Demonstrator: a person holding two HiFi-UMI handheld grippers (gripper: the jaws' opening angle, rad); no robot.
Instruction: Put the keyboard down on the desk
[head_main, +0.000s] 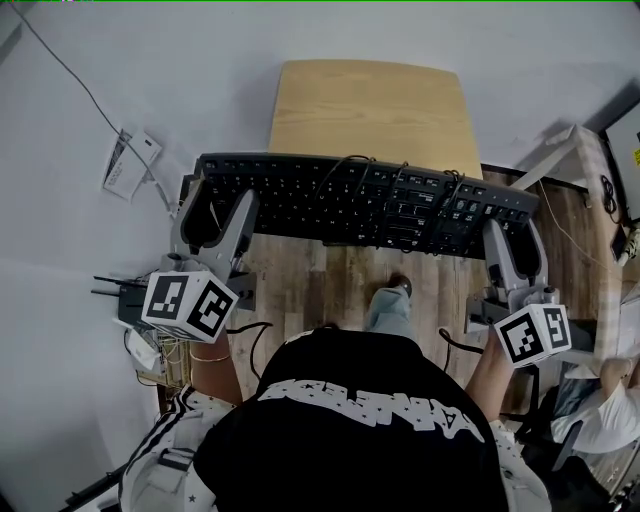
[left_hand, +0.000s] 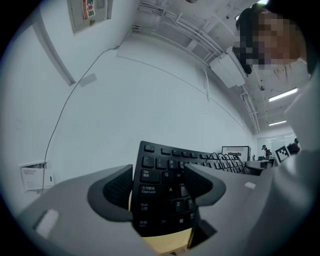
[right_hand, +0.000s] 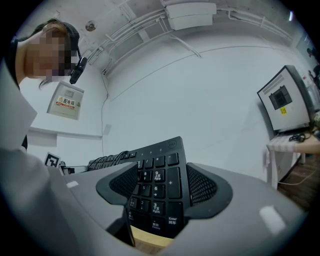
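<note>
Left gripper (head_main: 218, 205), right gripper (head_main: 515, 245): my fingers clamp keyboard (head_main: 365, 205) ends. Cable (head_main: 352, 158) draped over keys; bench (head_main: 375, 100) underneath, router (head_main: 125, 298) on floor left.

One long black plastic keyboard (head_main: 295, 198) is hanging between the left gripper (head_main: 218, 202) and right gripper (head_main: 514, 236); apparently one light wooden desk (head_main: 370, 105) is standing beyond them.

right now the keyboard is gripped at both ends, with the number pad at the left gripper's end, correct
No: the number pad sits in the right gripper, as the right gripper view shows. The keyboard is indeed gripped at both ends.
</note>
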